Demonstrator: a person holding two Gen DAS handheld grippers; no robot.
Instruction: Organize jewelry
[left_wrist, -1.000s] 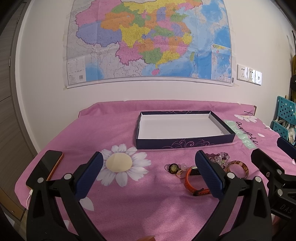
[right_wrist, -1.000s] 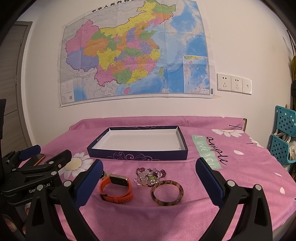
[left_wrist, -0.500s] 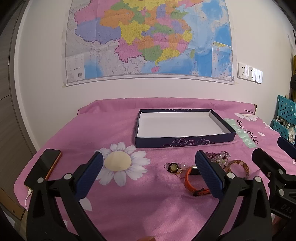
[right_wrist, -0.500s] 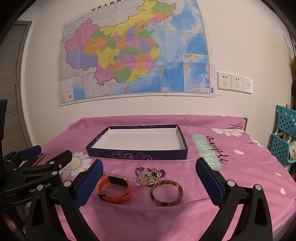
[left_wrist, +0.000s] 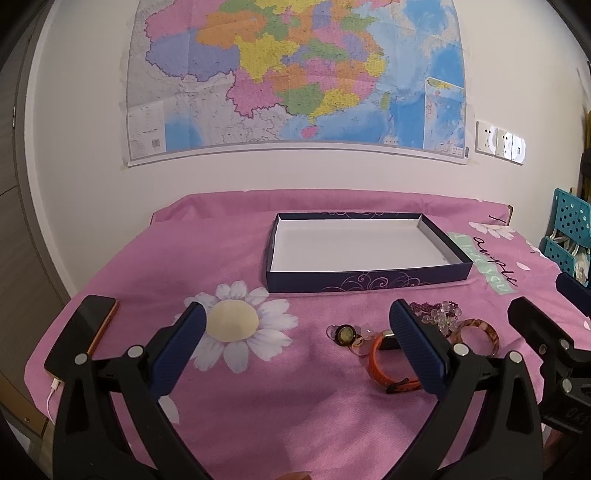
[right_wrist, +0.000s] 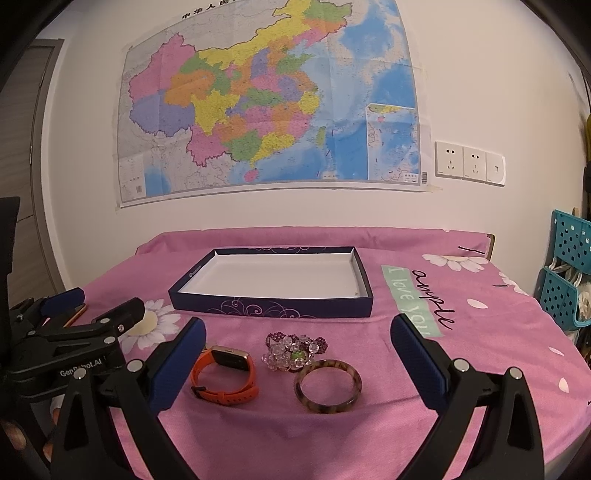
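A dark blue box (left_wrist: 369, 282) (right_wrist: 273, 308) with a white inside lies empty on the pink cloth. In front of it lie an orange watch (right_wrist: 225, 376) (left_wrist: 384, 365), a bead cluster (right_wrist: 293, 350) (left_wrist: 437, 314) and a brown bangle (right_wrist: 328, 385) (left_wrist: 480, 332). A small ring with a dark stone (left_wrist: 345, 334) lies left of the watch. My left gripper (left_wrist: 297, 349) is open and empty, above the cloth before the ring. My right gripper (right_wrist: 297, 363) is open and empty, with the watch, beads and bangle between its fingers' lines.
A phone (left_wrist: 81, 332) with a cable lies at the table's left edge. Teal baskets (right_wrist: 565, 280) stand off the table's right side. A wall with a map (right_wrist: 269, 103) rises behind the table. The left gripper shows in the right wrist view (right_wrist: 74, 343).
Both views have shifted slightly; the left gripper has tilted down a little and moved nearer the jewelry. Nothing on the table has moved. Both grippers stay open.
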